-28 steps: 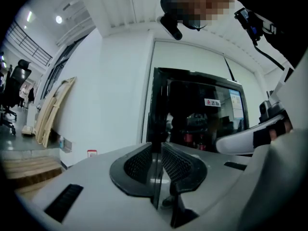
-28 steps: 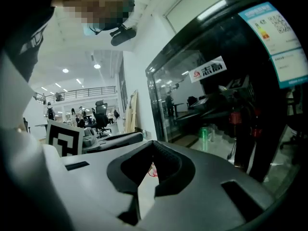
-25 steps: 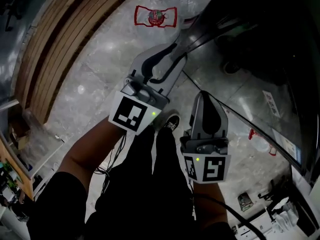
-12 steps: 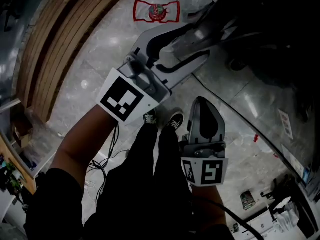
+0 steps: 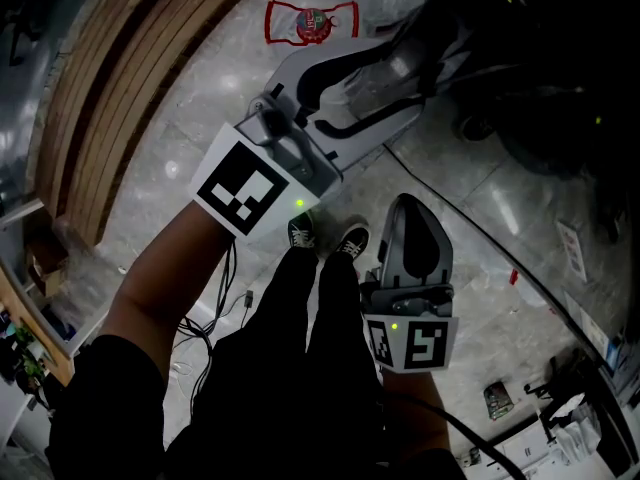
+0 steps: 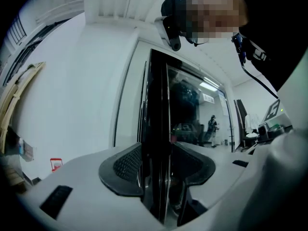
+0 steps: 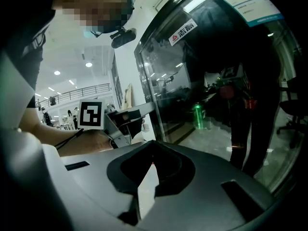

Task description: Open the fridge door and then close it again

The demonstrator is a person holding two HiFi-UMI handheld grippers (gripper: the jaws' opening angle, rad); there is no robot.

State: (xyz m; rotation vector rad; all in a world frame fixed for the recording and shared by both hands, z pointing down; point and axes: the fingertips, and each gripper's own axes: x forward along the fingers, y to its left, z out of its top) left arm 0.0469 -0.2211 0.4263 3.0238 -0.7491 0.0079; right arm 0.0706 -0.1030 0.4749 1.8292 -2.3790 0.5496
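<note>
The left tool (image 6: 158,163) straddled the door's (image 6: 159,90) edge, its jaws opening wide around it. The right tool (image 5: 410,213) hung pinched together, empty. The door looked nearly closed, so little seemed left.

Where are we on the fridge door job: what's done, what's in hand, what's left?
Done: unclear. The door looks shut against the cabinet, but nothing shows whether it has been opened yet. In hand: the left hand-held gripper straddles the door edge, jaws opening, not clamping it. The right hand-held gripper is shut and empty. Left: probably withdrawing, if this is the release after closing; otherwise the whole swing.
</note>
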